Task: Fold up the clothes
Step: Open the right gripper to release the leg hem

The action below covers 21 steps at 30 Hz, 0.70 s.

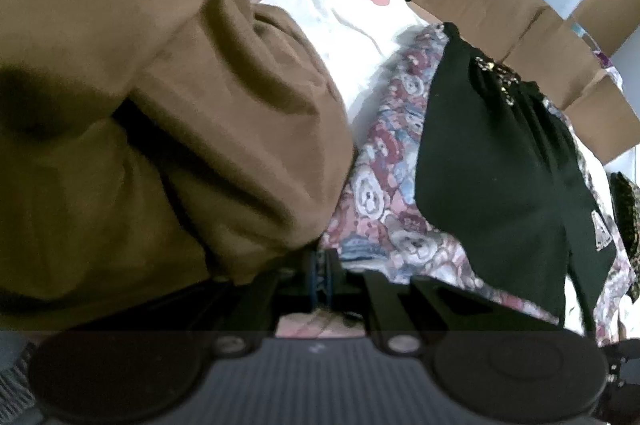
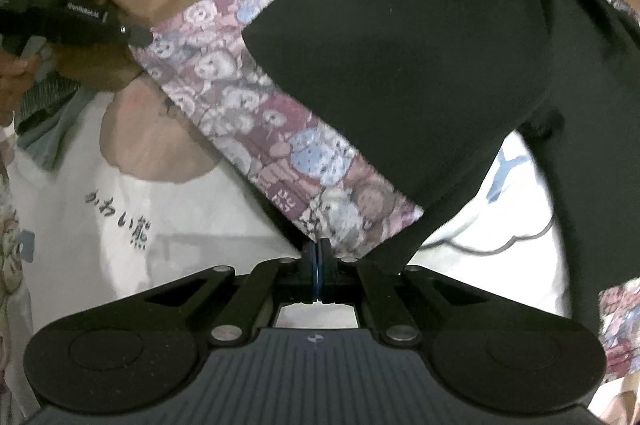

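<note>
Right gripper (image 2: 319, 255): jaws clamped on corner of bear-print cloth (image 2: 256, 129), black garment (image 2: 400, 65) lying on it at 1 o'clock. Left gripper (image 1: 320, 265): jaws pinched on brown garment (image 1: 160, 105), bunched at 10 o'clock. Judged: both holding edges taut for fold.

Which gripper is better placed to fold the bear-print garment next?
Right. The right gripper is shut at the bear-print garment's corner; the left gripper is occupied with the brown garment.
</note>
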{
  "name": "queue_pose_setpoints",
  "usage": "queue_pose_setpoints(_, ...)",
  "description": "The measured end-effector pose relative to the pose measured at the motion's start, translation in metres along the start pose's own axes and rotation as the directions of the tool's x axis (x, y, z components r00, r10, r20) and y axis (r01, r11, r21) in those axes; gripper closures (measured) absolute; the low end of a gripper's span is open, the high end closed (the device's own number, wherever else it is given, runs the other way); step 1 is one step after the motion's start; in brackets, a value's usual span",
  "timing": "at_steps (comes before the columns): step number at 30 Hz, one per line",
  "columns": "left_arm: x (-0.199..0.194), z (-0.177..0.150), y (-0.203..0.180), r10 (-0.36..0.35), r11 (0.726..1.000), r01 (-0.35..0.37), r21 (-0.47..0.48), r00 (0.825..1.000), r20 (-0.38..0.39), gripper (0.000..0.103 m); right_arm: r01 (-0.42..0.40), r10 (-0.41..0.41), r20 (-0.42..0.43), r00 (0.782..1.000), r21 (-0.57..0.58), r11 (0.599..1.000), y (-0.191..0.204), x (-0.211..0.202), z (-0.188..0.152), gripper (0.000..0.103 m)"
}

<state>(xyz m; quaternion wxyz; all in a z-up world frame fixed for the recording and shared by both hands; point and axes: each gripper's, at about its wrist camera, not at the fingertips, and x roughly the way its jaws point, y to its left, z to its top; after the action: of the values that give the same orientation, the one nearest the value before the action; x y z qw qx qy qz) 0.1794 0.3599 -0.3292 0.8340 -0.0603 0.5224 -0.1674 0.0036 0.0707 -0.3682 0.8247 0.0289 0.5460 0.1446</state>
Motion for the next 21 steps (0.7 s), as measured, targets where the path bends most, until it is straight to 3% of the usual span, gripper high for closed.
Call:
queue_pose_setpoints(4, 0.007, 0.004, 0.003, 0.001, 1.000, -0.001, -0.018, 1.000, -0.012, 0.098, -0.051, 0.052, -0.036, 0.998, 0.024, 0.998, -0.004, 0.005, -0.006, 0.103)
queue_pose_setpoints(7, 0.008, 0.004, 0.003, -0.003, 1.000, 0.003, -0.020, 1.000, -0.014, 0.098, -0.084, 0.084, 0.003, 0.996, 0.116, 0.990, -0.016, -0.010, -0.006, 0.103)
queue_pose_setpoints(13, 0.006, 0.005, 0.002, -0.004, 1.000, 0.004, -0.012, 1.000, -0.013, 0.098, -0.087, 0.069, 0.071, 0.995, 0.287, 0.954, -0.048, -0.034, -0.003, 0.100)
queue_pose_setpoints(16, 0.004, 0.004, 0.002, -0.004, 1.000, 0.004, -0.011, 1.000, -0.012, 0.098, -0.070, 0.046, 0.076, 0.996, 0.359, 0.931, -0.066, -0.035, -0.002, 0.094)
queue_pose_setpoints(18, 0.004, 0.003, 0.003, -0.005, 1.000, 0.005, -0.012, 1.000, -0.011, 0.098, -0.054, 0.028, 0.069, 0.997, 0.411, 0.910, -0.072, -0.027, -0.002, 0.073)
queue_pose_setpoints(21, 0.004, 0.003, 0.004, -0.007, 1.000, 0.007, -0.013, 1.000, -0.012, 0.098, -0.059, 0.036, 0.057, 0.998, 0.488, 0.871, -0.084, -0.019, -0.008, 0.066)
